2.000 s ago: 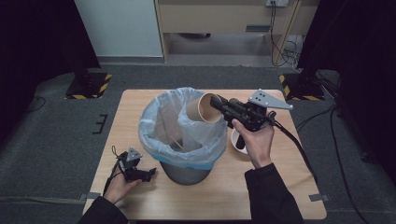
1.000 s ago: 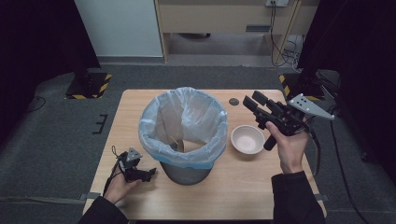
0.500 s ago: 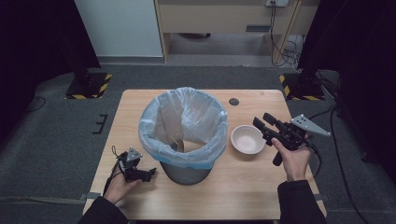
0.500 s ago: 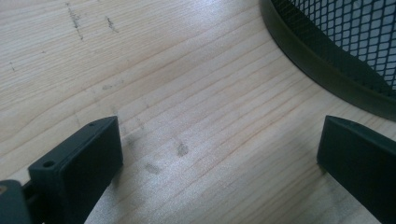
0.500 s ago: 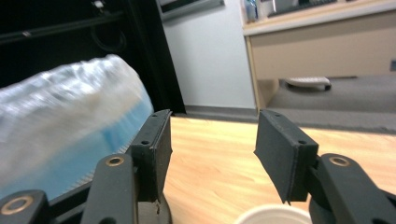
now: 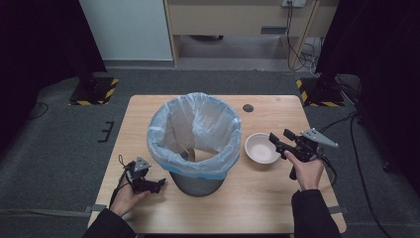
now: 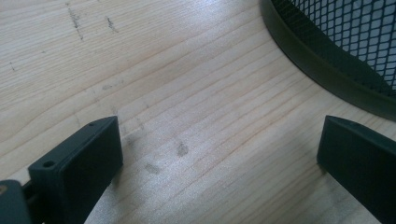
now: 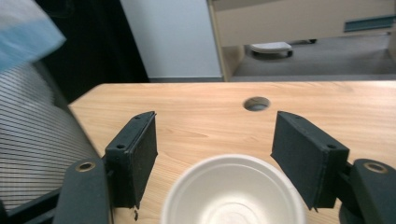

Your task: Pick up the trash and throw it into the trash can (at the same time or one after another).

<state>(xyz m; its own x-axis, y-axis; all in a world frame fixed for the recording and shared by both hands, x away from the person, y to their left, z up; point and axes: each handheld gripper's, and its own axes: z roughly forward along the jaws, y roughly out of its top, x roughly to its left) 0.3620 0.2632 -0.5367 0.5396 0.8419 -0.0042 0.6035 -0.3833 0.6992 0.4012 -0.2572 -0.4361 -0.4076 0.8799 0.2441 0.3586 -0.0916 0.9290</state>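
Now right gripper (image 8: 215, 163), jaws wide apart, hangs over white bowl (image 8: 233, 191) (thin, light, bendy), so pinch rim softly; left gripper (image 7: 219, 163) rests open on table.

Your tools' (image 8: 215, 158) jaws are matt black plastic. The table (image 6: 277, 198) is pale, grainy wood; the bowl (image 6: 261, 148) matt white paper; the bin (image 6: 195, 183) dark wire mesh, lined with thin translucent plastic.

The high view looks down and forward over the light wooden table (image 6: 257, 198). Each gripper view sits close above that tabletop; the right gripper view shares the white paper bowl (image 8: 233, 193) (image 6: 261, 148).
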